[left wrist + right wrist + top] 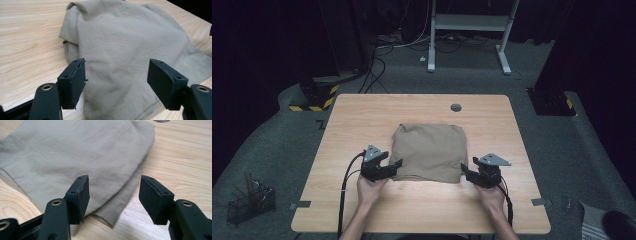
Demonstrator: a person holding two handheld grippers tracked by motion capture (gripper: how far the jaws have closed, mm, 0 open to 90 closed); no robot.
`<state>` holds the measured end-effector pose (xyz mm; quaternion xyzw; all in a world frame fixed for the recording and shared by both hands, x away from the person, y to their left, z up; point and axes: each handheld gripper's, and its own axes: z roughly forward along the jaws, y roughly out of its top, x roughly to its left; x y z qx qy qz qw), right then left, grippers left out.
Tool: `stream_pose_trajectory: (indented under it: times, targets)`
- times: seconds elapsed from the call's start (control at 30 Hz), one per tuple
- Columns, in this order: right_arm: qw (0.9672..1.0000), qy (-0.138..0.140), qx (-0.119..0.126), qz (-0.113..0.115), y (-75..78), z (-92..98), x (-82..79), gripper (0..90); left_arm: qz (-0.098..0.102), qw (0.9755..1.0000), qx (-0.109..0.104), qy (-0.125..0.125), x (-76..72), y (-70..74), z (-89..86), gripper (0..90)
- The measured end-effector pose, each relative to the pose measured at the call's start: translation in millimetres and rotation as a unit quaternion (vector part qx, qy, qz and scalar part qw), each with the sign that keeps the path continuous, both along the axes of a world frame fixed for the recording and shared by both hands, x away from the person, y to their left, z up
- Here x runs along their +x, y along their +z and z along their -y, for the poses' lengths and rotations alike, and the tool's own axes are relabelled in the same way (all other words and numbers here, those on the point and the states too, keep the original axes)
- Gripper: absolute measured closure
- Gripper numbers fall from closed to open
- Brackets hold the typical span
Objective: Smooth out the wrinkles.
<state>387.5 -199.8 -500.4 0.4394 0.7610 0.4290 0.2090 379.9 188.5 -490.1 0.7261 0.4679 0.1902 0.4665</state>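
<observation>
The folded tan cloth (430,151) lies flat in the middle of the table (362,115), a little nearer my side than the far edge, with its hemmed near edge facing me. To my eye it is light, soft fabric in at least two layers, so I expect it to sag and slide apart rather than keep its shape; I would pinch both layers together at the near corners, close to the hem. My left gripper (396,165) sits at the cloth's near left corner with its jaws spread wide and nothing pinched; in the left gripper view the cloth (130,50) fills the gap ahead of the pads. My right gripper (465,170) is just beside the near right corner, jaws likewise spread and empty, and in the right gripper view the layered corner (110,212) lies just ahead of the jaws. Around the cloth the tabletop holds little: a small round grey cap (456,107) near the far edge, well apart. A wire basket (249,202) stands on the floor to the left, and nothing blocks either approach.
</observation>
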Motion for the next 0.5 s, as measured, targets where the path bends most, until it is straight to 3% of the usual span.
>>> stream_pose_trajectory:
  times: [0.27,0.5]
  targets:
    - [0.9998,-0.014,0.013,0.004,3.5,17.6,-6.7,45.8,0.004,0.9998,0.009,0.018,-9.4,-0.6,-15.0,31.3]
    - [0.9993,-0.034,0.012,0.004,2.4,32.3,-11.4,46.6,-0.003,0.9988,0.012,0.047,-20.2,-5.6,-41.0,31.2]
